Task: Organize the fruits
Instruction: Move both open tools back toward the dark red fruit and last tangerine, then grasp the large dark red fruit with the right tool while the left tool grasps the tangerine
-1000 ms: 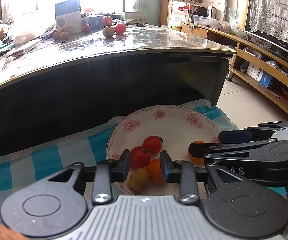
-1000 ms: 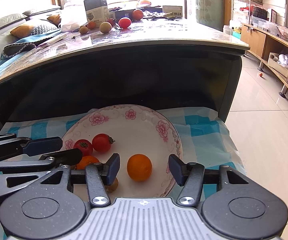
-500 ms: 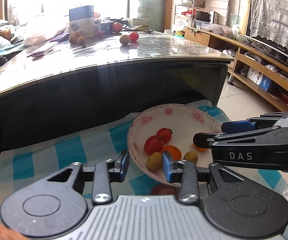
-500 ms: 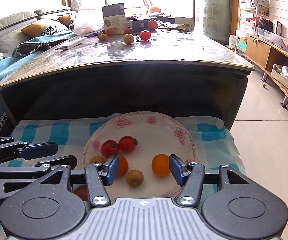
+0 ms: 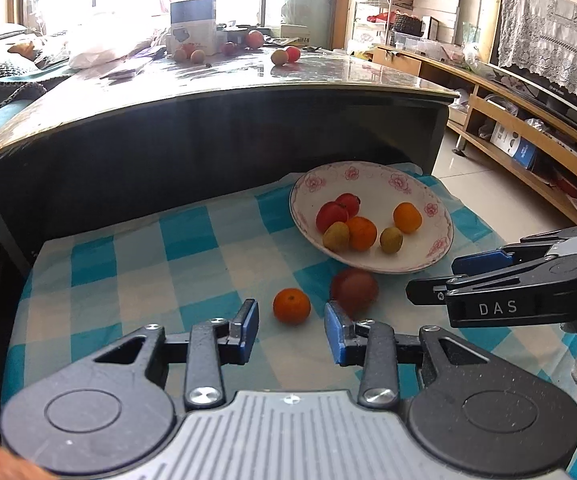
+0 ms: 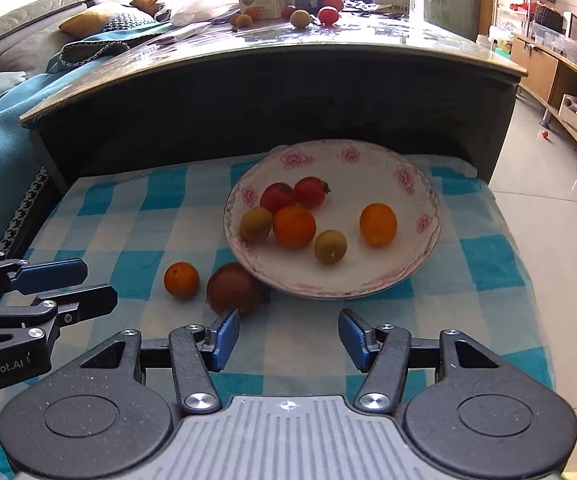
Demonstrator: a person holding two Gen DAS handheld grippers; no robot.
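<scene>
A floral-rimmed plate [image 6: 424,256] on a blue-checked cloth [image 6: 136,216] holds two tomatoes, two oranges and two small greenish fruits, possibly kiwis. Just beside its near-left rim lie a small orange [image 6: 181,279] and a dark reddish fruit [image 6: 234,289]. The left claw [image 5: 291,332] and right claw [image 6: 288,338] both hang open and empty above the cloth.

Your left gripper [image 5: 291,332] hangs with jaws apart over the checked cloth [image 5: 136,280], a small orange [image 5: 291,305] just ahead between its fingers (a dark red fruit [image 5: 355,289] beside it touches the plate [image 5: 440,240]).
</scene>
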